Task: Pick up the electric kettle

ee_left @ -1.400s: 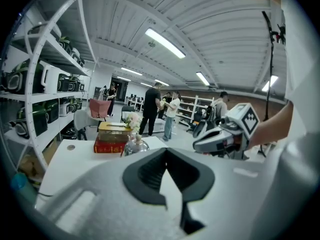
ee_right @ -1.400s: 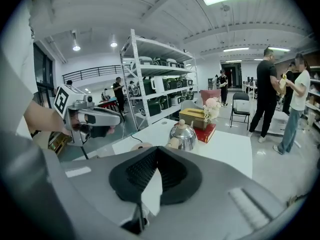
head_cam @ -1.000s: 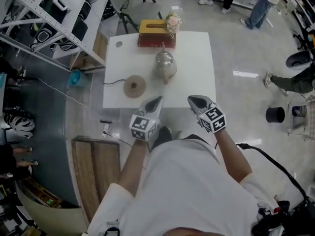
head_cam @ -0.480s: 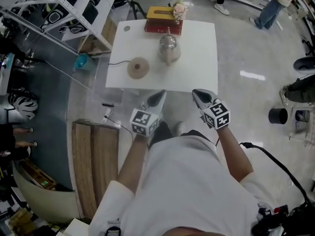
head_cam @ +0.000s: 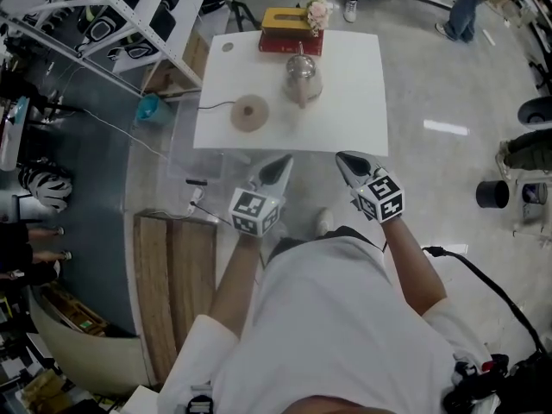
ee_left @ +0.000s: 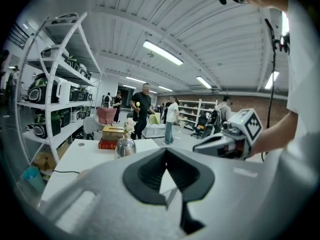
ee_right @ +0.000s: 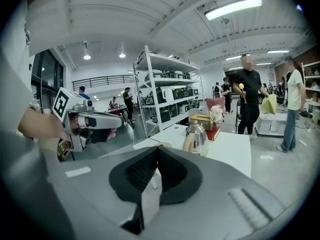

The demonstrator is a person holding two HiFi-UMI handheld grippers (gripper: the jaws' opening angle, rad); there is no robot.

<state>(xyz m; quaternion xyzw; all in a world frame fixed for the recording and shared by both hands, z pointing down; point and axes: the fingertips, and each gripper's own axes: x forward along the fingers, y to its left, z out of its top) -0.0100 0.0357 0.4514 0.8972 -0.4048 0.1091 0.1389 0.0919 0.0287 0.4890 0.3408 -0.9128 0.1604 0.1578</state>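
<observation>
Head view first: the electric kettle (head_cam: pixel 303 78) stands upright on the white table (head_cam: pixel 354 110), toward the far side, apart from the round base (head_cam: pixel 250 112) to its left and in front of the red box (head_cam: pixel 291 43). The left gripper (head_cam: pixel 280 164) and the right gripper (head_cam: pixel 347 160) hang just short of the near edge, both clenched on nothing.

Left gripper view: its pads meet at the tip, empty, and the kettle (ee_left: pixel 125 146) shows beyond them, well apart.

Right gripper view: jaws pressed together here too. The kettle (ee_right: pixel 199 139) gleams. It is polished metal, so I judge it rigid and slick, and heavier if there is water inside, which I cannot tell. The pale handle (ee_right: pixel 187 144) on its near side looks like the place to take hold, not the rounded body.

Against a second ago, the table and kettle sit higher in the head view, and the gripper tips, which overlapped the near edge, now lie just below it. The kettle has not shifted on the table, and the jaws stay closed.
</observation>
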